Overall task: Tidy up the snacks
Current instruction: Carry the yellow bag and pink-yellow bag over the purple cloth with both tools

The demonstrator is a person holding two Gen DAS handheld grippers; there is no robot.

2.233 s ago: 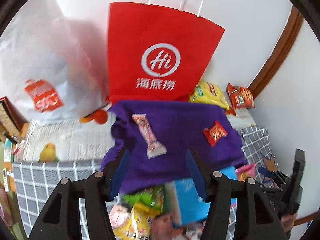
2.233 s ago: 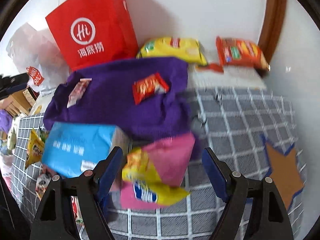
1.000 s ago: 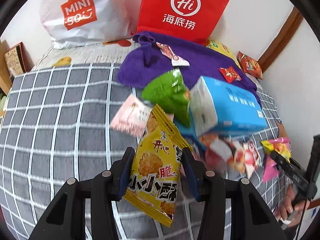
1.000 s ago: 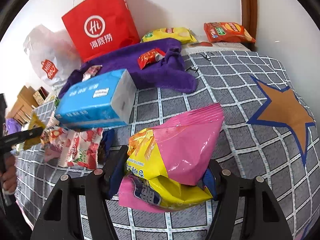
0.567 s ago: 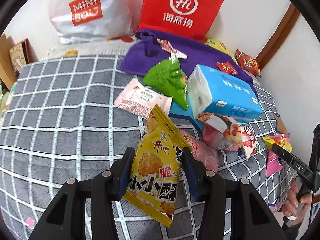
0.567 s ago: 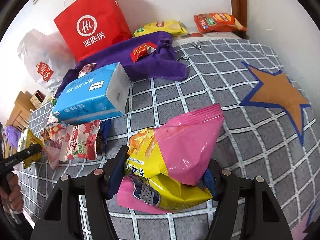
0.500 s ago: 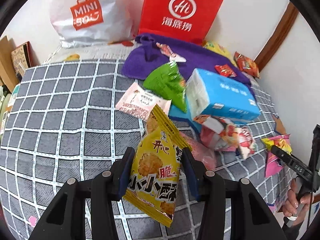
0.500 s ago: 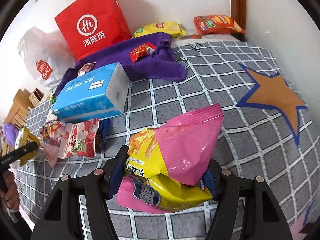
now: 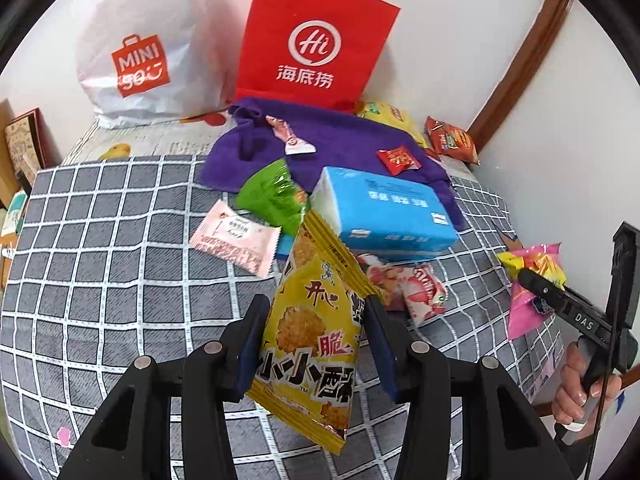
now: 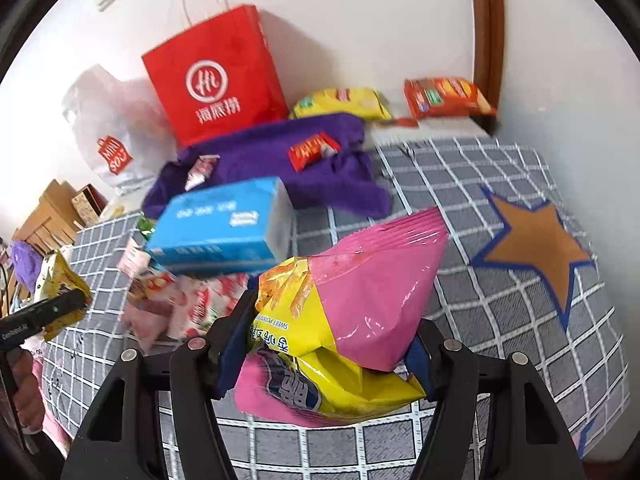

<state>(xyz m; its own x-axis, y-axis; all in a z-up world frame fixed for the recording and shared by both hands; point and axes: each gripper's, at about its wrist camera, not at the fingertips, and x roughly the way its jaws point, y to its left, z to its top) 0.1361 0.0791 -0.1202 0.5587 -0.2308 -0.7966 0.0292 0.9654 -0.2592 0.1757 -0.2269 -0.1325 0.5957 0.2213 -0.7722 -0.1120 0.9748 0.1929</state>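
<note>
My left gripper (image 9: 316, 340) is shut on a yellow snack bag (image 9: 316, 328) with black characters, held above the checked bedcover (image 9: 100, 272). My right gripper (image 10: 324, 352) is shut on a pink and yellow chip bag (image 10: 360, 300), also lifted off the cover. From the left wrist view that right gripper (image 9: 536, 284) with its pink and yellow chip bag (image 9: 532, 264) shows at the far right, a hand below it. The right wrist view has the left gripper (image 10: 60, 304) and its yellow snack bag (image 10: 60, 284) at the far left.
A blue tissue pack (image 9: 384, 208), a green bag (image 9: 272, 196), a pink packet (image 9: 236, 236) and strawberry packets (image 9: 408, 284) lie mid-bed. Behind them lies a purple cloth (image 9: 344, 148) bearing small snacks. A red paper bag (image 9: 312, 44) and a white plastic bag (image 9: 140, 52) stand at the wall.
Both grippers have risen with their bags still held, so the bed and its snacks look farther off. The grips have not changed.
</note>
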